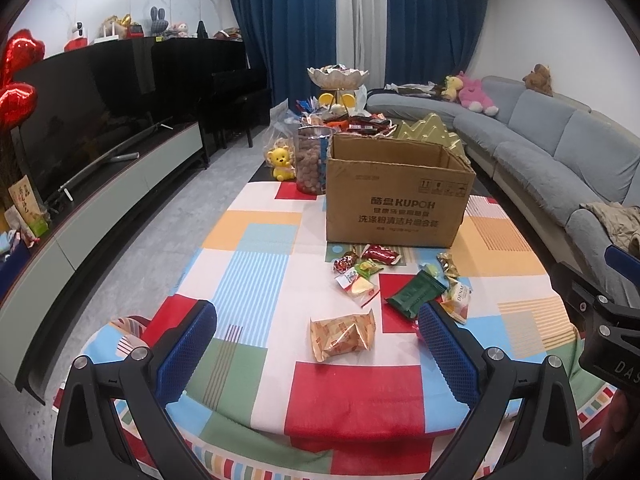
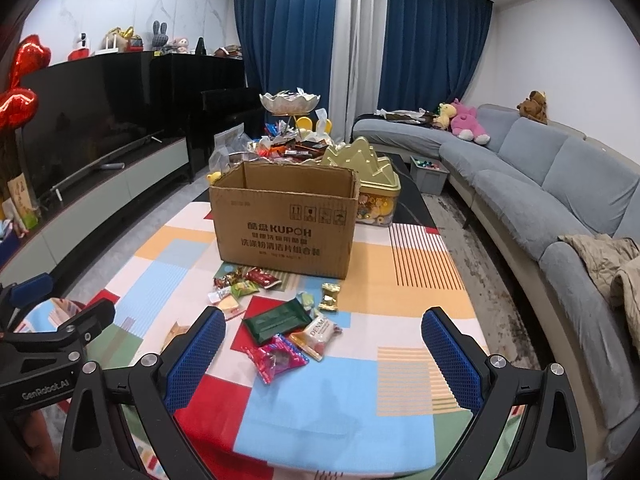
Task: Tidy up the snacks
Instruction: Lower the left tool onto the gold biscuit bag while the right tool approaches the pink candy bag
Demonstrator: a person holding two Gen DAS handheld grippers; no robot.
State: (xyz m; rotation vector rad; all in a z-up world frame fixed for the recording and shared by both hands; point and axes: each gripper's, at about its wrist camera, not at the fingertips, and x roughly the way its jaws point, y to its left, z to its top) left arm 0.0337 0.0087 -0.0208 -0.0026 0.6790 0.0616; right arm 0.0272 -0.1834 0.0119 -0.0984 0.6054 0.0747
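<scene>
Leftmost, the left claw [image 1: 316, 344] hangs low over the near end of the desk [image 1: 248, 264], its 2 blue-padded fingers [image 1: 188, 344] spread wide and gripping nothing. A tan crinkled snack packet [image 1: 342, 334] lies on the patchwork cloth between those fingers, apart from both pads. Beyond it, just in front of the cardboard box [image 1: 396, 200], sits a small cluster of wrapped candies [image 1: 360, 272], among them a red packet [image 1: 380, 255] closest to the box wall. The box stands upright in the middle of the desk with its top open; its inside is hidden from both views. Right of the cluster, a dark green packet [image 1: 416, 294] lies flat, with a gold-wrapped candy [image 1: 447, 263] just past it and a white packet printed DENMA [image 2: 318, 332] touching its near corner. A pink packet [image 2: 276, 358] rests nearest the right claw [image 2: 322, 356], partly tucked under the white 1. That right claw is also spread wide and empty, hovering above the cloth, with the pink packet closer to its left finger [image 2: 196, 356]. Behind the box stand a clear jar [image 1: 314, 160] of brown snacks, a gold tin [image 2: 370, 176] and a heap of more sweets.
</scene>
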